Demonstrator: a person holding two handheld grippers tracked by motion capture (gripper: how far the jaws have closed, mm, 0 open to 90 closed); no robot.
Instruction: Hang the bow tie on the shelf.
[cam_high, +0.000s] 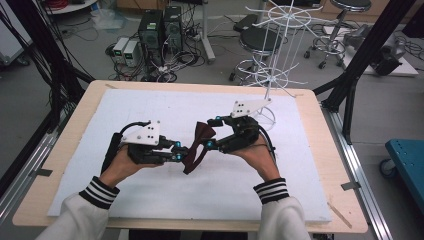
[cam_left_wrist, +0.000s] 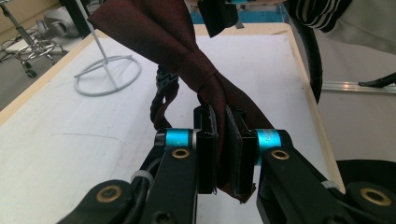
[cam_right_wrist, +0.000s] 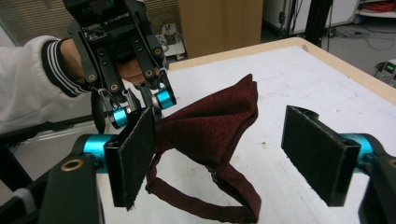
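A dark red bow tie (cam_high: 199, 142) hangs just above the middle of the desk (cam_high: 320, 150), held up between the two hands. The left hand-held gripper (cam_high: 181, 151) is clamped tight on one wing of the bow tie; in the left gripper view its pads pinch the cloth (cam_left_wrist: 223, 100) at the near end, and the knot and the other wing run away toward 11 o'clock. The right hand-held gripper (cam_high: 212, 133) comes in from 3 o'clock with its jaws standing apart, wide of the cloth. In the right gripper view the free wing (cam_right_wrist: 219, 119) sits between its two black pads; the left pad (cam_right_wrist: 135, 156) is right at the cloth near the knot, though whether it touches I cannot tell, and the right pad is well apart from it. The bow tie's strap (cam_right_wrist: 205, 205) droops in a loop under the wing toward 6 o'clock, close over the white mat (cam_high: 150, 107) that covers the desk. A white wire rack (cam_high: 272, 60) stands on the mat at about 1 o'clock from the bow tie, its round foot (cam_left_wrist: 108, 74) lying at 10 o'clock in the left gripper view. The person's hands wear white sleeves with striped black cuffs (cam_high: 102, 192).
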